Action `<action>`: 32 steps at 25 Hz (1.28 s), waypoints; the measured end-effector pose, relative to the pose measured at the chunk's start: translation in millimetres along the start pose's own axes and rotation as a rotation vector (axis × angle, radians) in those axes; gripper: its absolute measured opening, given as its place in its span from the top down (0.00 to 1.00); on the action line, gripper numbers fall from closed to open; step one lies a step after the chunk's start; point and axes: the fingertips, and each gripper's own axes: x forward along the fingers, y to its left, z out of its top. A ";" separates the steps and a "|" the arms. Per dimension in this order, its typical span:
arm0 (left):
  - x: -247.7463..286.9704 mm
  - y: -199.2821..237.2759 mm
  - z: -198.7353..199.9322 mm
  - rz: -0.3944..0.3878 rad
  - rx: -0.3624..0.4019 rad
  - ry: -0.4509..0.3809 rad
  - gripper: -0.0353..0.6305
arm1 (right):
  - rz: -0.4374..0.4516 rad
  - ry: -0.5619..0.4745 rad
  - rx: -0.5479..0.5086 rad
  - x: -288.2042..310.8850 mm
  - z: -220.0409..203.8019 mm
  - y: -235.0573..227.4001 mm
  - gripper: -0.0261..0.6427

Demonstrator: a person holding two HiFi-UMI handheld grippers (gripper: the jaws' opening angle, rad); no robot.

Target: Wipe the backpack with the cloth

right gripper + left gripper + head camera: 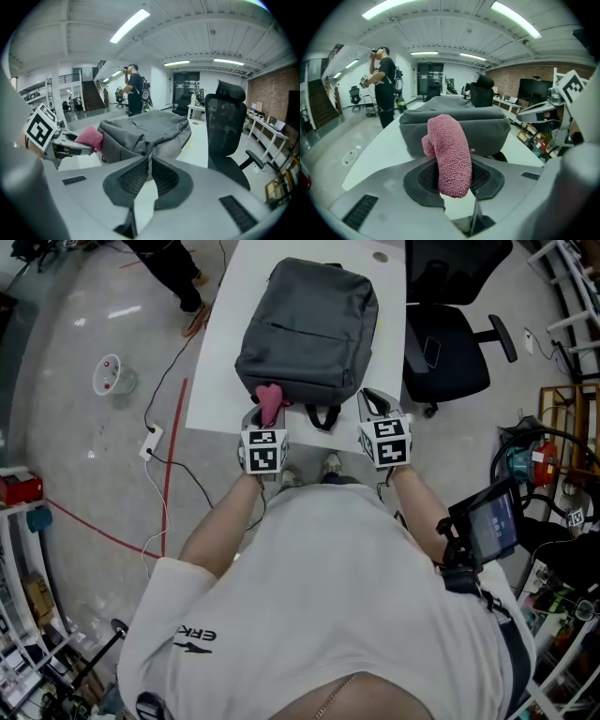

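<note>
Fingers (419, 185) of the left gripper (452, 166) are clamped on a pink cloth (451, 150). The cloth stands up between them, and its free end leans forward toward the grey backpack (309, 324), which lies flat just ahead on a white table (214, 390). This grip leaves a padded end exposed, likely for wiping. The right gripper (150, 161) has its fingers pressed together with nothing clearly between them. Its tips are at the backpack's near corner, probably to steady it.

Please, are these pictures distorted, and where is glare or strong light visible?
Left gripper view: strong fisheye bending, dark corners, bright ceiling lamps; the cloth is sharp. Right gripper view: same bending; backpack clear. Head view: even light, glare patches on the floor.
</note>
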 end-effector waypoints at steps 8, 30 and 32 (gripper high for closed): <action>18.5 -110.0 1.0 -0.315 0.191 0.056 0.79 | -0.026 0.006 0.016 -6.0 -3.1 -2.0 0.95; -20.2 29.7 80.3 -0.211 0.118 -0.146 0.79 | -0.117 -0.078 0.084 -8.8 17.0 13.0 0.95; -15.8 49.0 91.3 -0.180 0.103 -0.157 0.79 | -0.113 -0.087 0.076 -4.2 24.5 11.6 0.95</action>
